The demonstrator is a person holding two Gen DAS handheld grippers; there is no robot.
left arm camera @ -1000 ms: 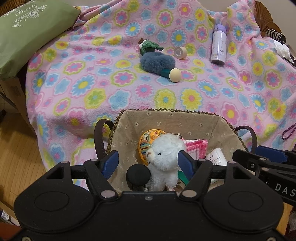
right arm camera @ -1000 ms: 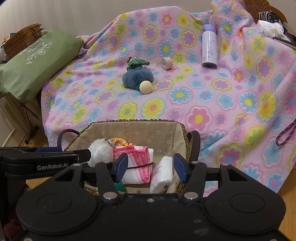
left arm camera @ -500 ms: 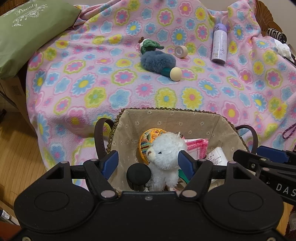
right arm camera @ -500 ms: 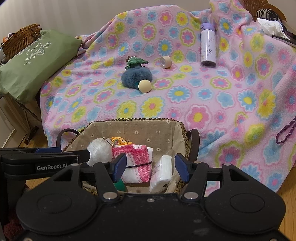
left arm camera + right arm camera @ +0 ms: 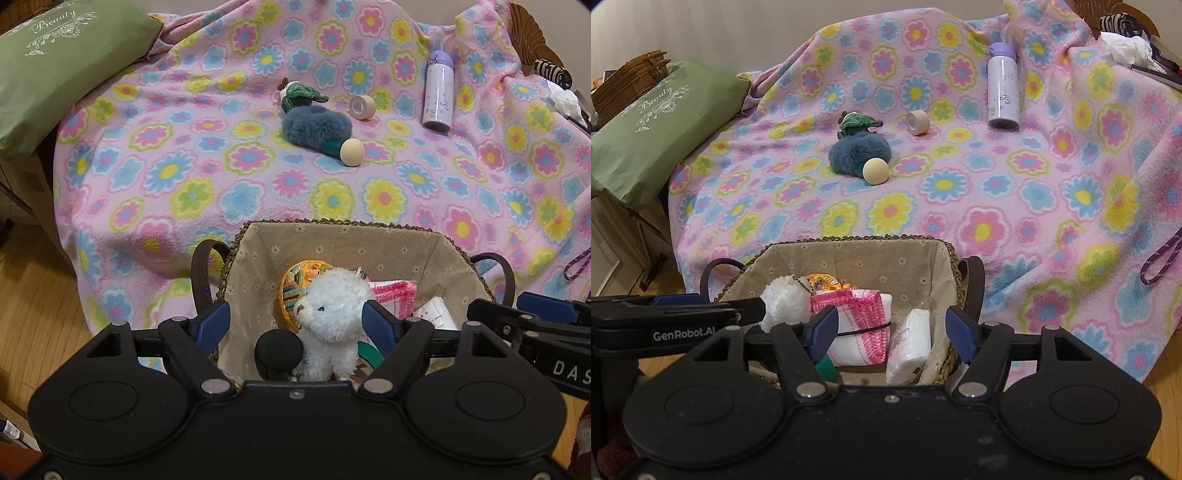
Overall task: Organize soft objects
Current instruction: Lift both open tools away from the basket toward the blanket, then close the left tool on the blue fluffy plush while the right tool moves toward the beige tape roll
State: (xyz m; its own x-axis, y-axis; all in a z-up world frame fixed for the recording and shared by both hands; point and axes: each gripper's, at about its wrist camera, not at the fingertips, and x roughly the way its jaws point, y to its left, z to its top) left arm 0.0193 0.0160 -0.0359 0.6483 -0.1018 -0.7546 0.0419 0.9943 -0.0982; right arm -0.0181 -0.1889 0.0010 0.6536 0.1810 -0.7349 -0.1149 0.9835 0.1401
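A pink fleece blanket [image 5: 258,155] printed with bright flowers covers the surface, and a woven basket [image 5: 332,236] with a beige flowered lining sits at its near edge, above a wooden floor.

The left gripper [image 5: 297,323] hangs over the near part of the basket. Its jaws have just been opening and now stand apart; the white plush bear [image 5: 334,314] stands between them, its right side close against the right blue pad, though the pads do not clamp it. The right gripper [image 5: 888,330] is over the right half of the basket, its jaws likewise just opened and apart, with a pink-and-white knitted cloth [image 5: 860,325] and a white tissue pack [image 5: 910,345] below the gap, neither gripped.

The bear is fluffy and white, upright, facing left, with a small dark eye and a brown nose. Behind it leans an orange round item [image 5: 295,284].

Farther out on the blanket lie a blue-grey fluffy toy [image 5: 314,127] with a cream ball end [image 5: 351,150], a small green-clad doll [image 5: 299,94] just beyond it, a roll of tape [image 5: 362,107] and an upright lilac bottle [image 5: 438,94]. A green cushion [image 5: 62,62] rests at the far left.
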